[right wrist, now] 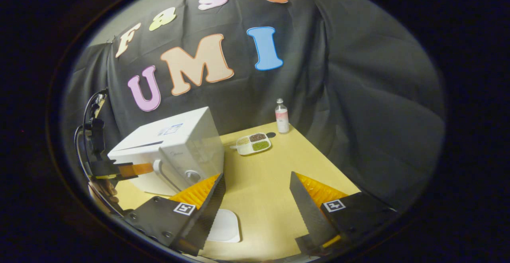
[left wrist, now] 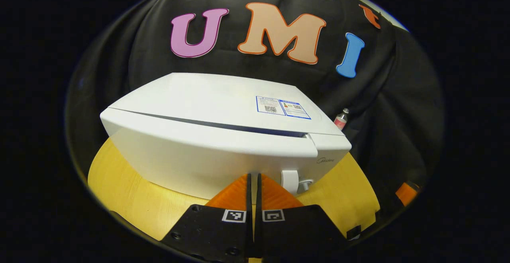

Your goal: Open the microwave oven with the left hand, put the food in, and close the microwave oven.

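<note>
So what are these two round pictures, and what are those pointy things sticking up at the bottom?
A person holds a tool in each hand, called a hand-held gripper, with two fingers that pinch. A camera rides on each one, so each round picture looks out along its own fingers.

In the left gripper view, the left hand-held gripper has its fingers pressed together, holding nothing, close to the front of a white microwave oven. The oven door looks closed.

In the right gripper view, the right hand-held gripper is wide open and empty. Ahead, on the yellow table, sit a tray of food and a small bottle. A white plate lies below the fingers.
</note>
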